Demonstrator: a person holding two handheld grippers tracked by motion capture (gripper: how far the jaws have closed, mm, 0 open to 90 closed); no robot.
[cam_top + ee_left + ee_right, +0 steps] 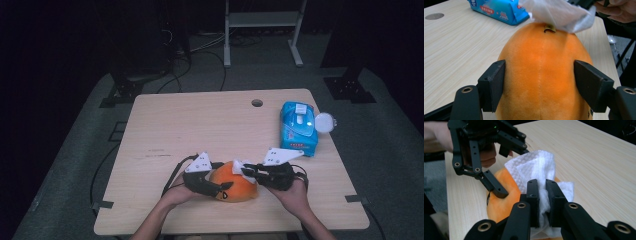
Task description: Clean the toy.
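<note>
Left tool [541, 85] clamped the orange plush toy [544, 75] near the bench [200, 125] edge, right tool [542, 192] pinched a white wipe [534, 167] against its top

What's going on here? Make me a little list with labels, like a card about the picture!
Job: wiping an orange plush toy
Toy: lies on the table, near the front edge
Left tongs: clamped on the toy's sides
Right tongs: pinching a white wipe, pressed on the toy's top
Wipe pack: blue, at the table's right side, lid open
</note>
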